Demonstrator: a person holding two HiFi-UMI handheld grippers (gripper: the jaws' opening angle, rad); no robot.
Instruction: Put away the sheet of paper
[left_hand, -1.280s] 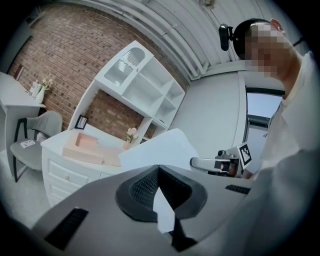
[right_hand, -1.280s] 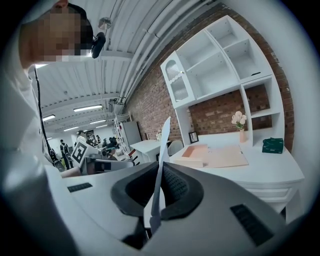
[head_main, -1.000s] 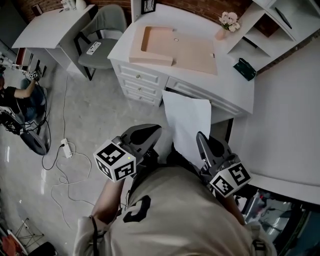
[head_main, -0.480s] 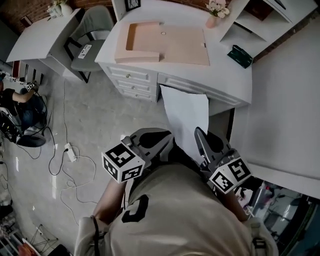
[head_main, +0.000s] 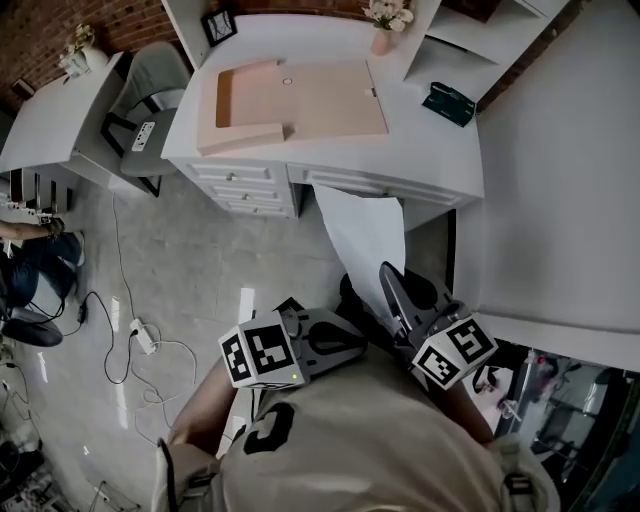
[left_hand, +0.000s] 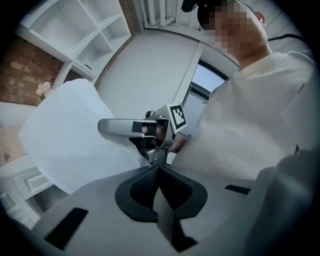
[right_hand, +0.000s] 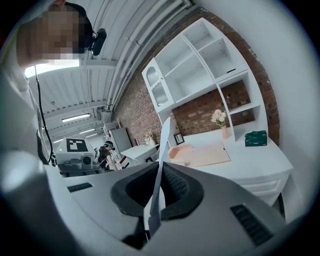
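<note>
The white sheet of paper (head_main: 365, 230) hangs in front of the desk, its near end pinched in my right gripper (head_main: 390, 282), which is shut on it. In the right gripper view the sheet (right_hand: 162, 145) stands edge-on between the pads. My left gripper (head_main: 355, 335) lies sideways close to my body and points at the sheet's near end. In the left gripper view its jaws (left_hand: 158, 170) are closed with a thin grey edge between the pads, right at the sheet's (left_hand: 75, 135) lower corner and beside the right gripper (left_hand: 107, 126). An open tan folder (head_main: 300, 100) lies on the white desk (head_main: 430, 165).
A green box (head_main: 448, 103) and a vase of flowers (head_main: 383, 25) stand on the desk by white shelves. A grey chair (head_main: 150, 90) and a second desk are at the left. Cables and a power strip (head_main: 140, 335) lie on the floor. A person (head_main: 30, 260) sits far left.
My left gripper has swung from pointing forward to pointing right, in to the sheet's near end. The right gripper has kept its hold on the sheet. The desk sits higher in the view.
</note>
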